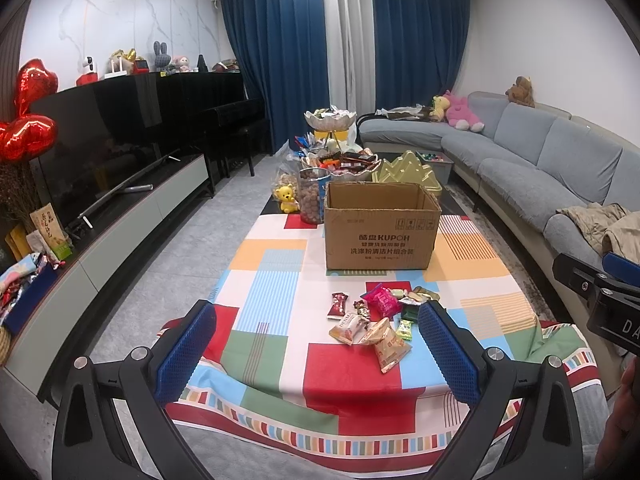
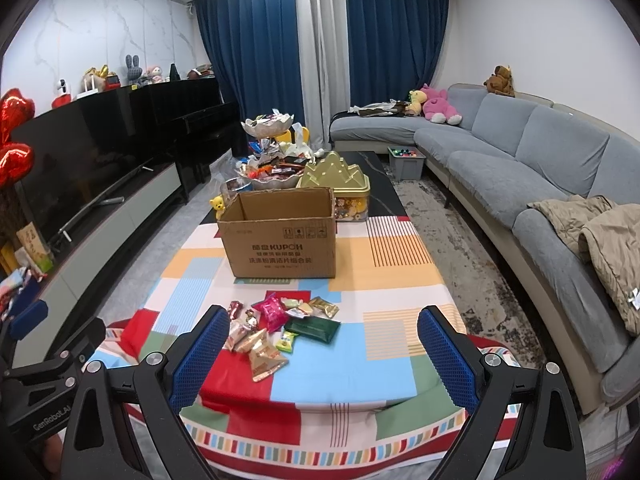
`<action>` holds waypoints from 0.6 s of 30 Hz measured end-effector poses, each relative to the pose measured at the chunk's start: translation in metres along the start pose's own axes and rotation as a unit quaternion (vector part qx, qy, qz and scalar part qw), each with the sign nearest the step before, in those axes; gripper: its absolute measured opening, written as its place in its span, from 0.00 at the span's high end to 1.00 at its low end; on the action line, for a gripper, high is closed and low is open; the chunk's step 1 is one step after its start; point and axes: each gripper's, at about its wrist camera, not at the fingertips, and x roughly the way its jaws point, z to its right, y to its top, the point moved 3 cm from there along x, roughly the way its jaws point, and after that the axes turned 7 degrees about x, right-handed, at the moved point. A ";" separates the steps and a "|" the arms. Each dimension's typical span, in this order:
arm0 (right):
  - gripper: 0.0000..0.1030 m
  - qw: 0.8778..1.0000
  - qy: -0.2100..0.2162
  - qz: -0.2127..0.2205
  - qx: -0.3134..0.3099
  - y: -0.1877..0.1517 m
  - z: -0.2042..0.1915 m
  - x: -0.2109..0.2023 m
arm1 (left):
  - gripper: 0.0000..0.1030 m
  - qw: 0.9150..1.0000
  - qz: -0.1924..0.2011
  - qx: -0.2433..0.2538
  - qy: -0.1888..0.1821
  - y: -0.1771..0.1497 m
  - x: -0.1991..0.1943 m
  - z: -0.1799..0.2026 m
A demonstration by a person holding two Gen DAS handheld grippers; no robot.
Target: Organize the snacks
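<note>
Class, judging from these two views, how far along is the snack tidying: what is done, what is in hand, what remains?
Done: nothing visible; what shows of the box inside looks empty. In hand: nothing; the left gripper and right gripper are open, short of the snacks. Left: the whole pile still lies loose on the tablecloth before the box.

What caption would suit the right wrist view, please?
Open right gripper above loose snack packets before an open cardboard box.

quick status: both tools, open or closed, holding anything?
Left tool: open, empty, above the snacks.
Right tool: open, empty.
</note>
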 end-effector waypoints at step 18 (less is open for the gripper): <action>0.07 1.000 -0.001 0.000 -0.001 0.000 -0.001 0.000 | 0.00 1.000 -0.001 -0.001 -0.001 0.000 0.001 -0.001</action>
